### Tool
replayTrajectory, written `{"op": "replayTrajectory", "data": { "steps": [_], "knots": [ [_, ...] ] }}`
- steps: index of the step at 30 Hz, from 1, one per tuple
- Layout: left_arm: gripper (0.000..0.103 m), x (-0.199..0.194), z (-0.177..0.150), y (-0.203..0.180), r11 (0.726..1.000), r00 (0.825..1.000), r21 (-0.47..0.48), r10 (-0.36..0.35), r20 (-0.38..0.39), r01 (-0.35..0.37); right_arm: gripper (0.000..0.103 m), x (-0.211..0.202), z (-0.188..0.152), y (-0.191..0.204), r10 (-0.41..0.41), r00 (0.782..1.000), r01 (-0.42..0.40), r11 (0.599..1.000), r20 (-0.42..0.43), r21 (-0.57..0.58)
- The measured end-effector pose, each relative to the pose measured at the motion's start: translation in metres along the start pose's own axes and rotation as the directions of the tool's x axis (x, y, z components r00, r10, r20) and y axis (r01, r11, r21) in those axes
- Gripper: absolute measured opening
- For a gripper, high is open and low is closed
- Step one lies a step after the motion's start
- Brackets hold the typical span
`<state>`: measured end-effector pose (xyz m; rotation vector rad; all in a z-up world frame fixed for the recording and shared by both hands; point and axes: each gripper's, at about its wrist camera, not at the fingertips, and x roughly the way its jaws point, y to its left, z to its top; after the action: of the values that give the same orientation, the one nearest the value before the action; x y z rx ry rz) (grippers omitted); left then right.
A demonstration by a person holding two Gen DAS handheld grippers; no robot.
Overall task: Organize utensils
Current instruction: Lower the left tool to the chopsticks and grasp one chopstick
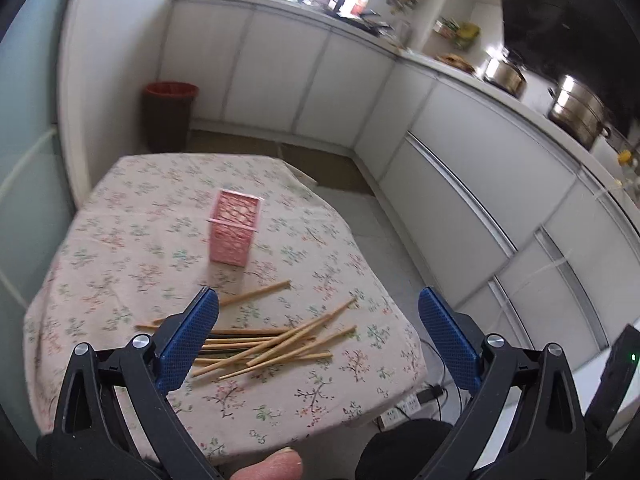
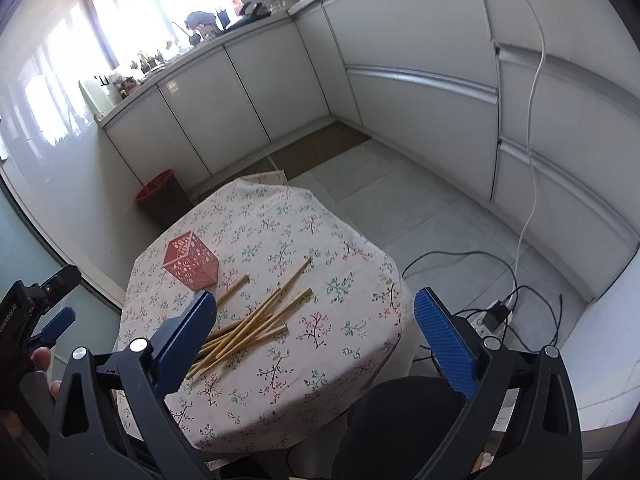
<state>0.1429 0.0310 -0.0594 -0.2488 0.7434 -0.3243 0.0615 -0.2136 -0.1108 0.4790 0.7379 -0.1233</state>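
Nothing is picked up yet. The left gripper point(image 1: 318, 304) hangs above the near half of the table point(image 1: 120, 240), jaws spread wide and empty; the right gripper point(image 2: 314, 304) is likewise wide and empty over the same end. The chopsticks point(image 1: 264, 344) lie in a loose crossed heap on the cloth, near the front edge, with one stick point(image 1: 256, 294) apart between the heap and the holder point(image 1: 234, 230). The pink holder stands upright further back, mouth up, well apart from the heap.

The step in hand appears to be the first pick. It would go best on a stick at the heap's fringe, or the lone one, gripped across its width near mid-length so it does not swing, then tipped vertical before lowering into the holder.

In the left view most sticks run left to right, fanning upward toward the right; the lone stick has the same slant.
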Motion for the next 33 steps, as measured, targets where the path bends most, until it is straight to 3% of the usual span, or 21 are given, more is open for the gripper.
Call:
{"op": "replayTrajectory", "data": {
  "steps": [1, 2, 5, 8, 11, 13, 16, 20, 24, 26, 28, 31, 33],
  "knots": [
    [0.096, 0.026, -0.002, -0.003, 0.996, 0.993, 0.082, 0.049, -0.103, -0.04, 0.096, 0.01, 0.0, -0.003, 0.0, 1.0, 0.0, 1.0, -0.028, 0.011],
    [0.096, 0.05, -0.006, -0.007, 0.984, 0.98, 0.151, 0.12, -0.16, -0.096, 0.096, 0.02, -0.001, -0.007, -0.001, 0.999, 0.002, 1.0, -0.053, 0.02],
    [0.096, 0.106, -0.015, -0.024, 0.933, 0.947, 0.302, 0.26, -0.19, -0.195, 0.096, 0.046, 0.0, -0.016, -0.004, 0.993, 0.009, 0.999, -0.12, 0.042],
    [0.096, 0.159, -0.024, -0.013, 0.907, 0.894, 0.386, 0.306, -0.328, -0.169, 0.096, 0.072, -0.002, -0.024, 0.002, 0.983, 0.011, 0.998, -0.186, 0.065],
    [0.094, 0.198, -0.024, -0.003, 0.869, 0.865, 0.463, 0.359, -0.35, -0.174, 0.096, 0.092, -0.003, -0.028, -0.006, 0.972, 0.023, 0.997, -0.236, 0.071],
    [0.078, 0.219, -0.026, 0.004, 0.854, 0.854, 0.496, 0.371, -0.364, -0.16, 0.096, 0.105, -0.004, -0.03, -0.014, 0.965, 0.034, 0.997, -0.262, 0.071],
    [0.061, 0.251, -0.022, 0.014, 0.865, 0.838, 0.482, 0.36, -0.411, -0.136, 0.096, 0.122, -0.005, -0.033, -0.03, 0.955, 0.051, 0.997, -0.294, 0.065],
    [0.059, 0.288, -0.019, 0.018, 0.841, 0.821, 0.524, 0.394, -0.415, -0.138, 0.096, 0.136, -0.003, -0.039, -0.055, 0.95, 0.075, 0.996, -0.307, 0.055],
    [0.055, 0.311, -0.018, 0.025, 0.844, 0.796, 0.528, 0.38, -0.471, -0.091, 0.096, 0.149, 0.0, -0.043, -0.072, 0.946, 0.094, 0.994, -0.317, 0.056],
    [0.051, 0.313, -0.016, 0.027, 0.851, 0.796, 0.523, 0.354, -0.492, -0.055, 0.096, 0.154, 0.0, -0.041, -0.078, 0.943, 0.1, 0.994, -0.322, 0.05],
    [0.038, 0.314, -0.014, 0.03, 0.866, 0.787, 0.5, 0.32, -0.527, -0.018, 0.096, 0.157, 0.0, -0.039, -0.085, 0.941, 0.106, 0.993, -0.329, 0.045],
    [0.019, 0.31, -0.016, 0.033, 0.865, 0.785, 0.502, 0.309, -0.538, 0.004, 0.096, 0.16, 0.0, -0.037, -0.089, 0.939, 0.108, 0.993, -0.331, 0.039],
    [0.017, 0.306, -0.019, 0.037, 0.866, 0.79, 0.501, 0.3, -0.534, 0.01, 0.096, 0.159, 0.0, -0.034, -0.097, 0.94, 0.113, 0.993, -0.328, 0.031]
  ]
}}
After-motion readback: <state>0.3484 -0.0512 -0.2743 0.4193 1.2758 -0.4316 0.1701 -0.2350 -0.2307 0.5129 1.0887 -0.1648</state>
